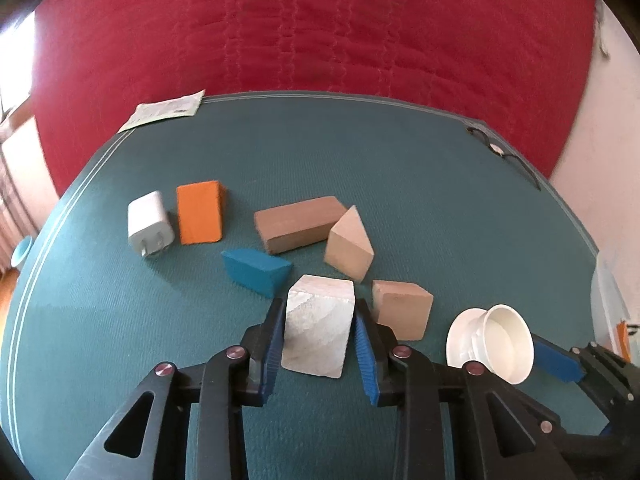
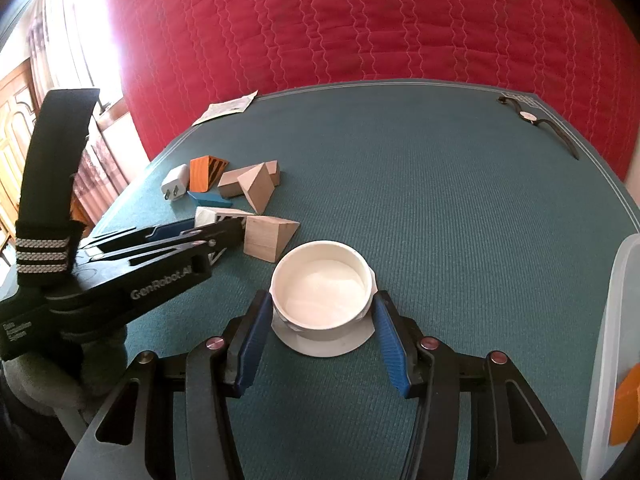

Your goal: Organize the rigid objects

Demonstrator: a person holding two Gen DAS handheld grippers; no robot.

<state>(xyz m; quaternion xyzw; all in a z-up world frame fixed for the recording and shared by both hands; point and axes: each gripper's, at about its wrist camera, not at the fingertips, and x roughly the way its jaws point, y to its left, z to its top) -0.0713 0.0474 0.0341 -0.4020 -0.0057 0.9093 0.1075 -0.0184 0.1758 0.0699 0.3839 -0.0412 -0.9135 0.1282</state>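
My left gripper (image 1: pixel 318 312) is open around a pale whitish block (image 1: pixel 318 326) that stands on the teal mat; a small gap shows at each finger. My right gripper (image 2: pixel 320 308) is open around a white cup on a white saucer (image 2: pixel 322 294), also seen in the left wrist view (image 1: pixel 500 340). Further off lie a white charger plug (image 1: pixel 150 224), an orange block (image 1: pixel 200 212), a blue wedge (image 1: pixel 256 270), a long brown block (image 1: pixel 298 224), a tan prism (image 1: pixel 348 246) and a tan block (image 1: pixel 402 314).
A red quilted bed (image 1: pixel 320 28) runs behind the teal mat (image 1: pixel 120 320). A paper leaflet (image 1: pixel 164 110) lies at the mat's far left corner, a wristwatch (image 2: pixel 536 120) at the far right. A translucent bin (image 2: pixel 612 340) holding an orange piece stands at the right.
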